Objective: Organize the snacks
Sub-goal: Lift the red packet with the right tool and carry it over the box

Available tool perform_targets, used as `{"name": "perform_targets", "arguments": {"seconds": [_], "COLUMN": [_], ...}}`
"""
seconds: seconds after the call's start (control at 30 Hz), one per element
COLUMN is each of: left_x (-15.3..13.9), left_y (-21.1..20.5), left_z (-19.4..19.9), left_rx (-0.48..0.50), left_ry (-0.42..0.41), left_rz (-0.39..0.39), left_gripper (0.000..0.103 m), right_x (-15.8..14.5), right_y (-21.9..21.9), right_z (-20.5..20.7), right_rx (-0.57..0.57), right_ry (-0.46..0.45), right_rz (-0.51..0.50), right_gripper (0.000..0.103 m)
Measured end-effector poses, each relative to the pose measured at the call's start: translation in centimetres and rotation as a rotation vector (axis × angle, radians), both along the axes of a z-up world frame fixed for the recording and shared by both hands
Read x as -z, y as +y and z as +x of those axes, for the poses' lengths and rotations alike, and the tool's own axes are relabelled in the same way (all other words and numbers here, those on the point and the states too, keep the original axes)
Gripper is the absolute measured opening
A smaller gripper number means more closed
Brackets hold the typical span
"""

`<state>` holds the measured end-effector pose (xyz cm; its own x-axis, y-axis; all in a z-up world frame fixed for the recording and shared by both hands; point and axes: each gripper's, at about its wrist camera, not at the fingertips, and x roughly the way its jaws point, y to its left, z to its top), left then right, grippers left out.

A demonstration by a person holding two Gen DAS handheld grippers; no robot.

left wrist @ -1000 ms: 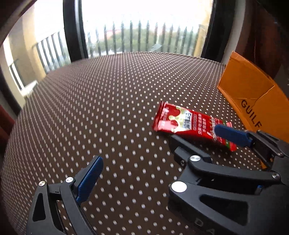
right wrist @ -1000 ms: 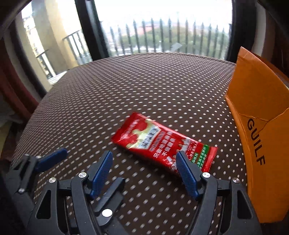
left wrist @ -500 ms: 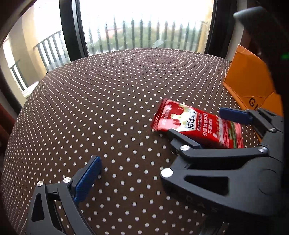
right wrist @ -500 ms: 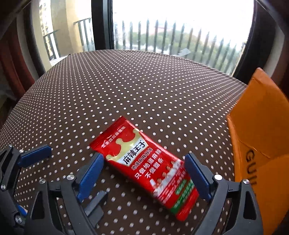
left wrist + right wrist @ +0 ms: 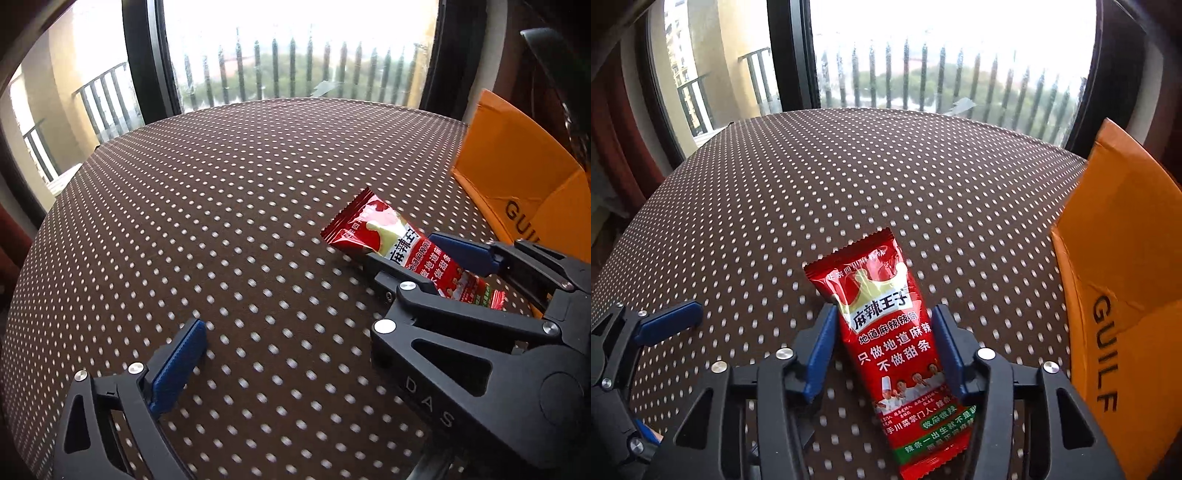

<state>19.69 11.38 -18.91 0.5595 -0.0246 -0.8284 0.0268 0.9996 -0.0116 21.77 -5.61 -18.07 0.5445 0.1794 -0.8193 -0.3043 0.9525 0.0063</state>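
A red snack packet [image 5: 894, 332] with white Chinese text lies on the brown dotted table [image 5: 849, 184]. My right gripper [image 5: 884, 343] straddles it, and its blue pads [image 5: 820, 347] touch or nearly touch both long edges. The packet also shows in the left wrist view [image 5: 391, 240], between the right gripper's fingers [image 5: 461, 251]. My left gripper [image 5: 291, 295] is wide open and empty over the table, left of the packet. Only its left finger [image 5: 177, 365] shows clearly.
An orange cardboard box marked GUILF [image 5: 1119, 295] stands open at the table's right edge, next to the packet; it also shows in the left wrist view [image 5: 517, 177]. A window with balcony railings [image 5: 923, 66] lies beyond the far edge.
My right gripper moved forward over the packet and narrowed its jaws onto the packet's sides. The packet now lies lengthwise between the fingers. My left gripper barely moved.
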Motion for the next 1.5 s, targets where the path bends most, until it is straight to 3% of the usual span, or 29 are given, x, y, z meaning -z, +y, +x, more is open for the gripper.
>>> {"name": "perform_targets", "arguments": {"seconds": [0.47,0.77,1.2,1.5], "left_x": [-1.2,-6.3,-14.5,-17.1], "left_y": [-4.3,-6.1,-9.3,-11.9], "left_z": [-4.8,-5.7,-6.1,-5.8], "left_rx": [-0.028,-0.012,0.055,0.093], "left_ry": [-0.007,-0.102,-0.283,-0.347], "left_rz": [-0.031,-0.03,0.012,-0.005], "left_gripper": [0.086,0.087,0.088,0.088], "right_x": [-0.7,-5.5,-13.9,-16.7], "right_y": [-2.7,-4.3,-7.6,-10.3], "right_z": [-3.5,-5.4,-7.1,-7.5], "right_rx": [-0.027,-0.018,0.005,0.044], "right_ry": [0.053,-0.022,-0.218,-0.288], "right_rz": [0.078,0.123,0.173,0.173], "right_gripper": [0.044,0.044,0.044,0.044]}}
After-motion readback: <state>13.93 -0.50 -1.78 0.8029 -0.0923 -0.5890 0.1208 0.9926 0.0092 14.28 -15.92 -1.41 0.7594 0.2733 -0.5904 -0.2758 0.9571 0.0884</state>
